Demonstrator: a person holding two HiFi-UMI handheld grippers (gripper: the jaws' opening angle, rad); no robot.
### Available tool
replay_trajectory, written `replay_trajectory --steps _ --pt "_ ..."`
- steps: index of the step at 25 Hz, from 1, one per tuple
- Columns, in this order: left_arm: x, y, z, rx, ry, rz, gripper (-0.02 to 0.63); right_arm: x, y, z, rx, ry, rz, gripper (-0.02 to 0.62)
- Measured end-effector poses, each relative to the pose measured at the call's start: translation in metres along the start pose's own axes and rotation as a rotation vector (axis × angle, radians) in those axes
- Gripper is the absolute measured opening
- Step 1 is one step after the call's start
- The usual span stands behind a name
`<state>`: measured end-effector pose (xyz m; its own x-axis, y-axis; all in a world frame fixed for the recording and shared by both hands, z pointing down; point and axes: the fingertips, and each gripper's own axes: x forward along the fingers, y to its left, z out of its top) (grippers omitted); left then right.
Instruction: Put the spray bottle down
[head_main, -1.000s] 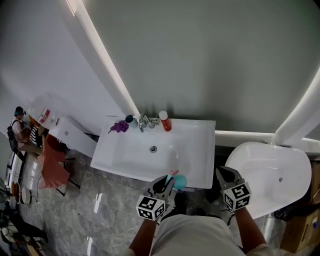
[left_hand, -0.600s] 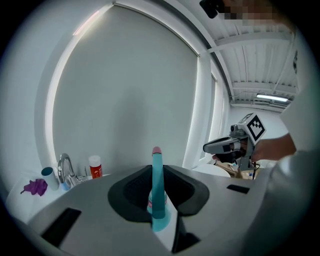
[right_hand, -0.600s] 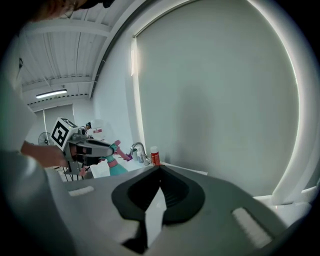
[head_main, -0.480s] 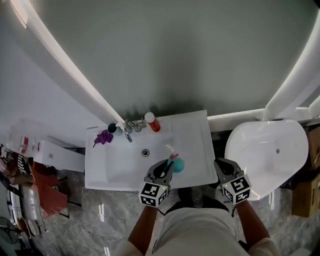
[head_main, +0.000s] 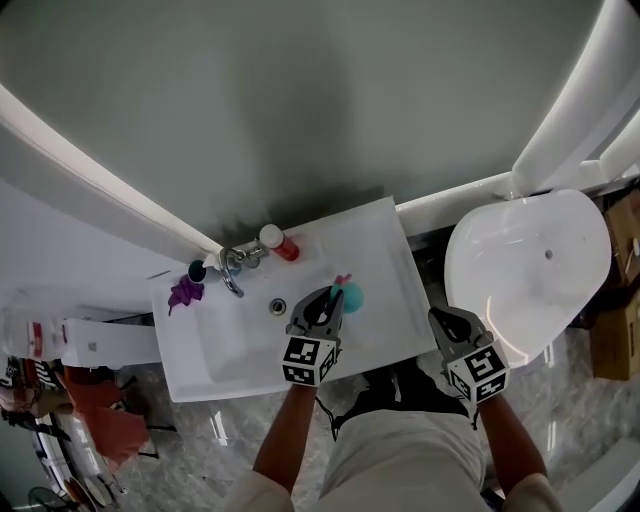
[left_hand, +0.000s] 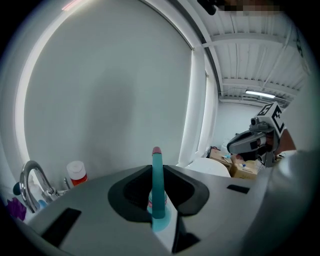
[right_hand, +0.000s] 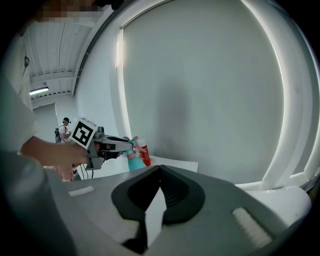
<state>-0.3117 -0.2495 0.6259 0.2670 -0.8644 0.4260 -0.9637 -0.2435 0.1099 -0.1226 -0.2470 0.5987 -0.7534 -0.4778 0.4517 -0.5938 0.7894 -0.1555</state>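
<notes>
Gripping the teal spray bottle (head_main: 352, 296), left gripper (head_main: 331, 300) is hanging over the sink (head_main: 388, 238) basin; right gripper (head_main: 441, 318) is sitting shut, empty. Right gripper view alone is showing the bottle body hanging below the jaws, red bottle (right_hand: 144, 153) behind.

Bright even light, fisheye bending, dark vignetted corners

No word, brand or number can be read anywhere. The only signs are black-and-white square markers on the cubes of the left gripper (head_main: 326, 298) and right gripper (head_main: 441, 317). The spray bottle (left_hand: 158, 186) label and the red print on a white box (head_main: 30, 328) are too blurred
</notes>
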Motion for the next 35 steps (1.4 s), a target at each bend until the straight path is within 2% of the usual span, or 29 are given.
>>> replay_trajectory --steps 15,27,35 --pt "0.115 0.047 -0.015 0.088 0.061 0.041 0.067 0.047 -0.049 -0.016 0.042 0.048 0.007 0.011" --pt "0.182 0.099 -0.021 0.137 0.095 0.129 0.067 0.076 -0.074 -0.032 0.081 0.076 0.031 0.011" --pt "0.205 0.12 -0.045 0.09 0.149 0.163 0.067 0.087 -0.092 -0.029 0.091 0.08 0.026 0.011"
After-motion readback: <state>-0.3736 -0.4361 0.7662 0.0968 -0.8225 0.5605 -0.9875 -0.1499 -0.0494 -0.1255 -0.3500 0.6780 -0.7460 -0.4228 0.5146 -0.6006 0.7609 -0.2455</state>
